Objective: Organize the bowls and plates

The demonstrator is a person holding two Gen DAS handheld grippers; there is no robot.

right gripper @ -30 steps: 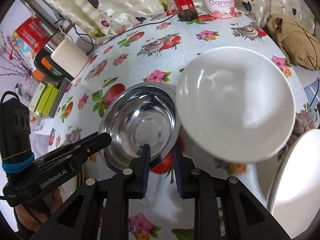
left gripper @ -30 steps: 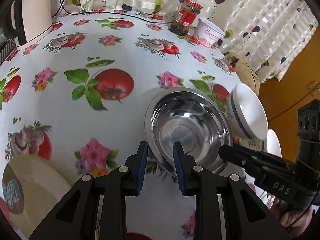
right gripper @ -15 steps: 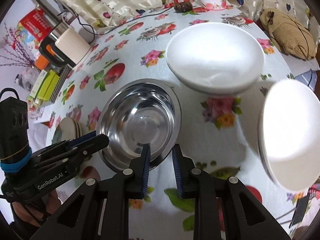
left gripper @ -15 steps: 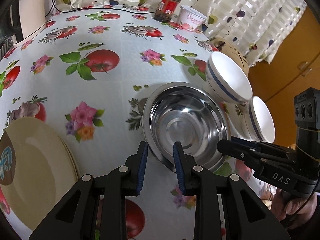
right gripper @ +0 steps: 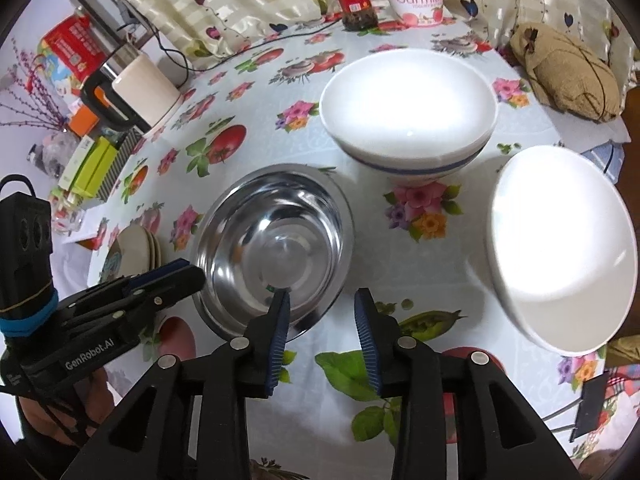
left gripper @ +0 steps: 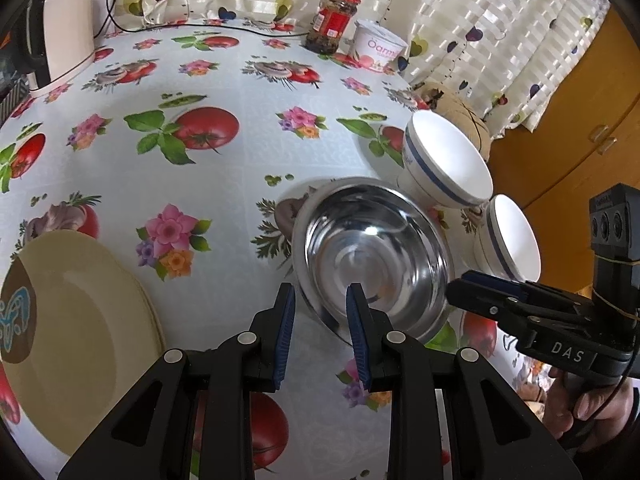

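A steel bowl [left gripper: 374,254] sits on the flowered tablecloth, also in the right wrist view [right gripper: 274,246]. My left gripper [left gripper: 320,304] straddles the bowl's near left rim, jaws slightly apart; whether they pinch it is unclear. It also shows in the right wrist view [right gripper: 176,276]. My right gripper [right gripper: 322,304] is open at the bowl's near right edge, its left finger over the rim; it also shows in the left wrist view [left gripper: 464,288]. Two white bowls with a blue band [right gripper: 408,112] [right gripper: 560,244] stand to the right. A stack of cream plates [left gripper: 76,328] lies at left.
A red-lidded jar [left gripper: 334,20] and a yoghurt tub [left gripper: 378,48] stand at the table's far edge by the curtain. A white kettle [left gripper: 68,36] is at the far left. A brown cloth bundle [right gripper: 568,72] lies at the right edge.
The steel bowl has been carried toward the near side of the table, beside the white bowls. The right gripper's jaws have opened wider. The plate stack has come into the left view.
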